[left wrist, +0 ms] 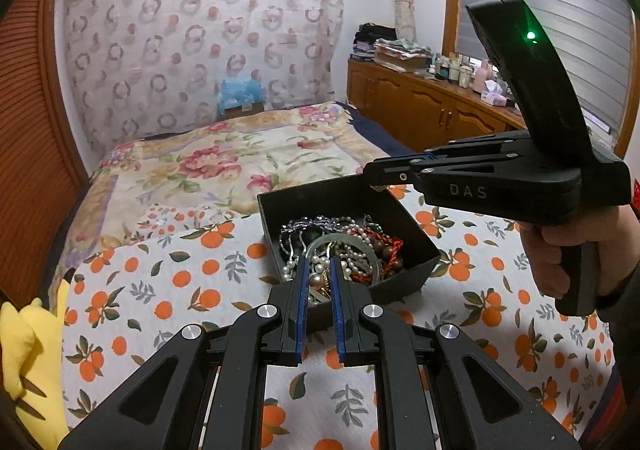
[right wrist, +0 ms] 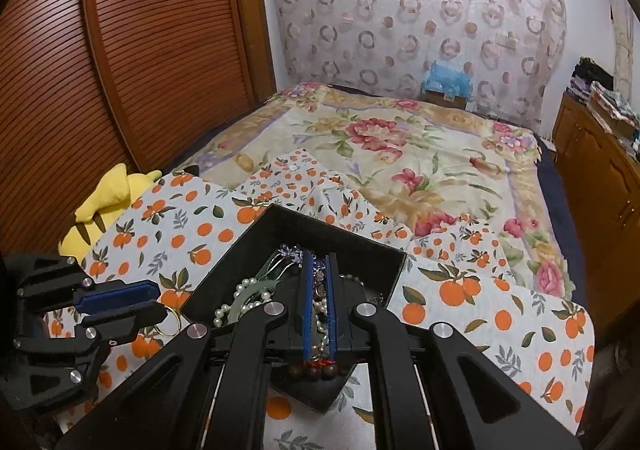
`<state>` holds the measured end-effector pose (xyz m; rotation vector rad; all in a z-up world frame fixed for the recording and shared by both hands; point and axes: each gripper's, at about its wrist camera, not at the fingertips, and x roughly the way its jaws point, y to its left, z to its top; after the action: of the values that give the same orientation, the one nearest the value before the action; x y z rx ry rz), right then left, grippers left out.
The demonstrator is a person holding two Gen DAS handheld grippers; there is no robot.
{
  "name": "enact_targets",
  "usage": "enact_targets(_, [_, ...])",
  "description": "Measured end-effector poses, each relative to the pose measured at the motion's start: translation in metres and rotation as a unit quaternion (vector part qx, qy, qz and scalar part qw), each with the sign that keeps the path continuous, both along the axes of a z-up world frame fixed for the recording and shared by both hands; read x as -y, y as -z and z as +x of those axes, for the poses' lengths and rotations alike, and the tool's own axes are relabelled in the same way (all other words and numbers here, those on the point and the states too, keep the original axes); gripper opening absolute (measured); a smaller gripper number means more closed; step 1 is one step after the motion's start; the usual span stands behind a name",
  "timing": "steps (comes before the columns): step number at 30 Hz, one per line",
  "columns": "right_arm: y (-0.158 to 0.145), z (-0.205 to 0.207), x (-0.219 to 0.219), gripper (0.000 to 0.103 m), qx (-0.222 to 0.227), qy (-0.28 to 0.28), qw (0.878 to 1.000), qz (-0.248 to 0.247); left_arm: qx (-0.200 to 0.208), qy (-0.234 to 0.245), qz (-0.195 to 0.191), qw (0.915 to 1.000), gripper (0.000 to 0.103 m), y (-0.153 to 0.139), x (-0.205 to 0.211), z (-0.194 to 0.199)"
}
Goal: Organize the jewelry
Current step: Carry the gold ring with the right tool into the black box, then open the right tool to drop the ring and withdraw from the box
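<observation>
Pinching a gold ring [right wrist: 170, 320], the left gripper [right wrist: 160, 304] is clenched; the right gripper [left wrist: 370, 178] likewise.

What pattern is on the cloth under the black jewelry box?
White with oranges and green leaves on the cloth, under the black jewelry box; clearest in the left wrist view.

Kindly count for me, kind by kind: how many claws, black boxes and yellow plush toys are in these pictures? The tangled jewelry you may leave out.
Claws: 2 (left claw, right claw)
Black box: 1
Yellow plush toy: 1
Total: 4
</observation>
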<state>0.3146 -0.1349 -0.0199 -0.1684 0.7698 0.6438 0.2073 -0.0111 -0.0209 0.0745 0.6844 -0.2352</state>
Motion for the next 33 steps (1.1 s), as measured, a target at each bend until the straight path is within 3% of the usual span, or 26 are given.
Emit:
enact_targets(4, [0.002,0.001,0.002,0.008,-0.002,0.002,1.0,-0.001,-0.002,-0.005,0.001,1.0,0.009,0.002,-0.002,0.008])
enact_targets(8, [0.001,0.002,0.007,0.022,-0.004,0.007,1.0,0.009,-0.007,-0.012,0.003,0.9999,0.009,0.004,-0.002,0.02])
enact_targets(28, [0.013,-0.019,0.065,0.022,0.005,0.047,0.999,0.012,-0.022,-0.03,0.01,0.9992,0.01,0.017,0.019,0.072])
enact_targets(30, [0.015,-0.023,0.068,0.022,0.006,0.049,0.999,0.014,-0.025,-0.033,0.011,0.9991,0.018,0.019,0.018,0.073])
enact_targets(32, [0.016,-0.026,0.07,0.022,0.007,0.051,0.999,0.017,-0.023,-0.039,0.013,0.9989,0.035,0.02,0.017,0.071])
enact_targets(33, [0.017,-0.028,0.072,0.022,0.008,0.051,0.998,0.02,-0.022,-0.04,0.012,0.9989,0.035,0.02,0.016,0.07])
